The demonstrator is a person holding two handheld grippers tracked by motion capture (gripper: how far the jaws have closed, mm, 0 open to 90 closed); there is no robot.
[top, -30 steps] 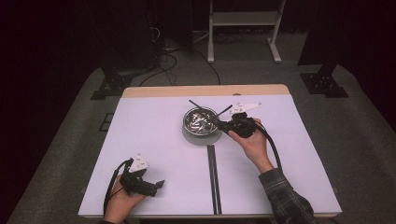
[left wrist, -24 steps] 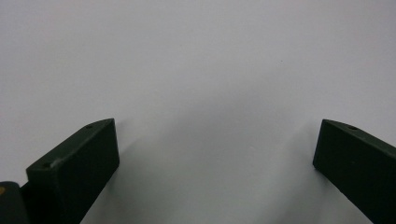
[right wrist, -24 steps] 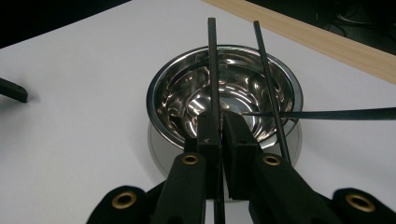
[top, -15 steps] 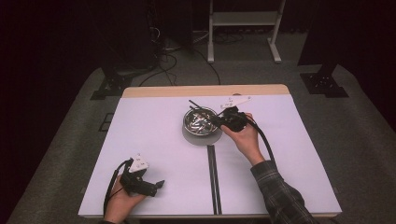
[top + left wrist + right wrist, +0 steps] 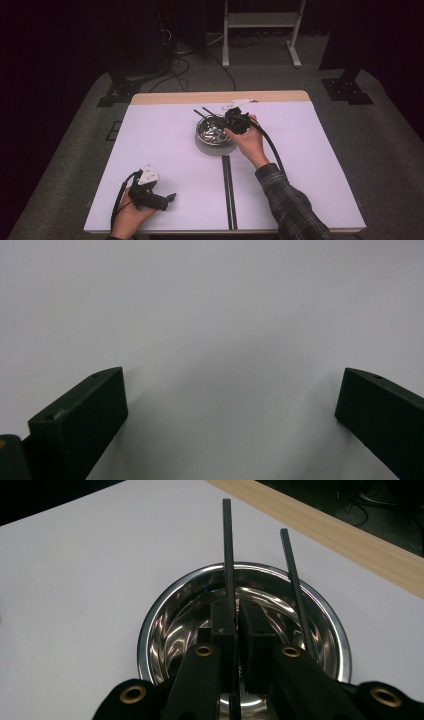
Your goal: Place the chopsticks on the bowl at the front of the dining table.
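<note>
R gripper carrying a thin black stick over the steel bowl – slip risk

L gripper (image 5: 167,198) idling near the front edge, jaws wide, holding nothing. Further off, R gripper (image 5: 239,630) is pinching one stick (image 5: 227,555) w/ jaws nearly closed; 2nd stick (image 5: 294,575) lying across the bowl (image 5: 150,625) rim. Grip looking narrow, so the stick could be pivoting or knocking the 2nd one off.

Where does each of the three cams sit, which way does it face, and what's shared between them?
High view: above the person's side, facing forward and down on the white table; shows both forearms, left gripper and right gripper.
Left gripper view: rides the left gripper, facing bare tabletop between its wide-apart jaws.
Right gripper view: rides the right gripper, facing the steel bowl; jaws shut on one black stick, a second stick beside it.
Shared: bowl and sticks appear in the high and right gripper views.
</note>
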